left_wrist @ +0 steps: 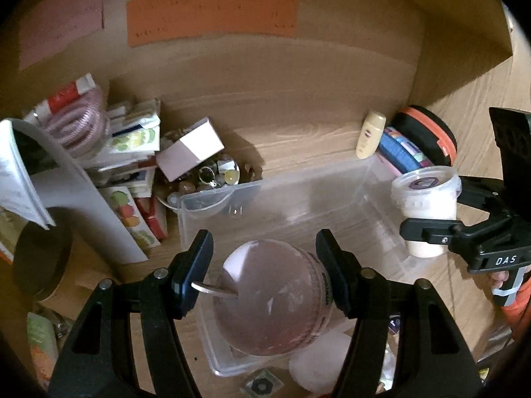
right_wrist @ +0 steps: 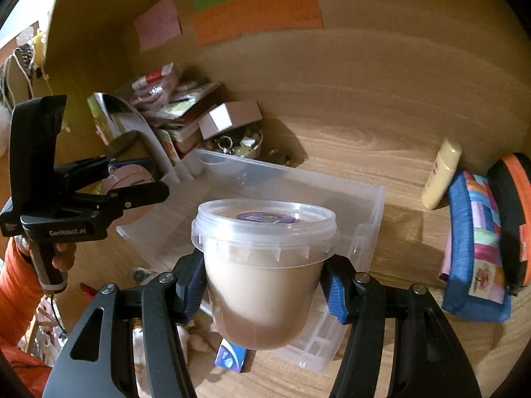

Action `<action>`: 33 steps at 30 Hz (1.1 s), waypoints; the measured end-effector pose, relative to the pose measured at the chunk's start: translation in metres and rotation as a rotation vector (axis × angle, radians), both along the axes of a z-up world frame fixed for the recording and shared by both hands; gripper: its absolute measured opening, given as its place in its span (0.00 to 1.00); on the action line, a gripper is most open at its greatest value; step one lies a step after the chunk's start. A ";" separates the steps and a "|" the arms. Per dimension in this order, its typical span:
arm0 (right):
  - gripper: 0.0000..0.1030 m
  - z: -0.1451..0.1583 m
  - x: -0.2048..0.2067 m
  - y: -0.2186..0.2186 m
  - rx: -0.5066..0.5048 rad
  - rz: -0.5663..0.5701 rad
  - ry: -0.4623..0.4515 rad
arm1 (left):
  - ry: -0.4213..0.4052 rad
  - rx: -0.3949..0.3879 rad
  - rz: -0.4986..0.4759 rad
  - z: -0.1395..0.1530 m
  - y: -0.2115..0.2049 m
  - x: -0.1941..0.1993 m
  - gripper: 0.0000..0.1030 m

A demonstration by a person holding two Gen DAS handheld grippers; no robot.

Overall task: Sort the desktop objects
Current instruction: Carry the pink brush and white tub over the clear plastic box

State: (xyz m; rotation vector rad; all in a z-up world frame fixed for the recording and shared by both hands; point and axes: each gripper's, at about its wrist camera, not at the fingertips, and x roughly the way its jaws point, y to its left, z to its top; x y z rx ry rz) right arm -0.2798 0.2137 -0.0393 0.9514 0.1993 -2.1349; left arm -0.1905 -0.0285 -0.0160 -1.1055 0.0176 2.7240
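Clear bin rim under both jaws, left gripping pink jar, right white tub.

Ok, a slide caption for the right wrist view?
Right gripper holds a lidded tub of cream-coloured paste above the clear plastic bin; left gripper carries a pink jar.

Both cameras ride on the hand-held grippers and look forward and steeply down along their fingers at the clear plastic bin on the wooden desk. The left wrist view hangs close over the bin's near left end, facing the back panel with its orange paper strip. The right wrist view sits nearer the bin's right end, facing the same strip. Both share the bin, the clutter beyond its left corner, and each shows the other gripper beside the bin.
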 end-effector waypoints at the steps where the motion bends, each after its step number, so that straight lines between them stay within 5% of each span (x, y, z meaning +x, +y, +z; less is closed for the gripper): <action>1: 0.54 -0.003 -0.003 -0.002 0.006 -0.001 -0.004 | -0.007 0.000 -0.001 -0.003 0.000 -0.003 0.62; 13: 0.54 -0.030 -0.022 -0.025 0.120 0.005 -0.034 | -0.069 -0.049 -0.025 -0.032 0.009 -0.028 0.62; 33: 0.55 -0.045 -0.024 -0.051 0.315 0.029 0.043 | -0.115 -0.094 -0.079 -0.048 0.021 -0.038 0.62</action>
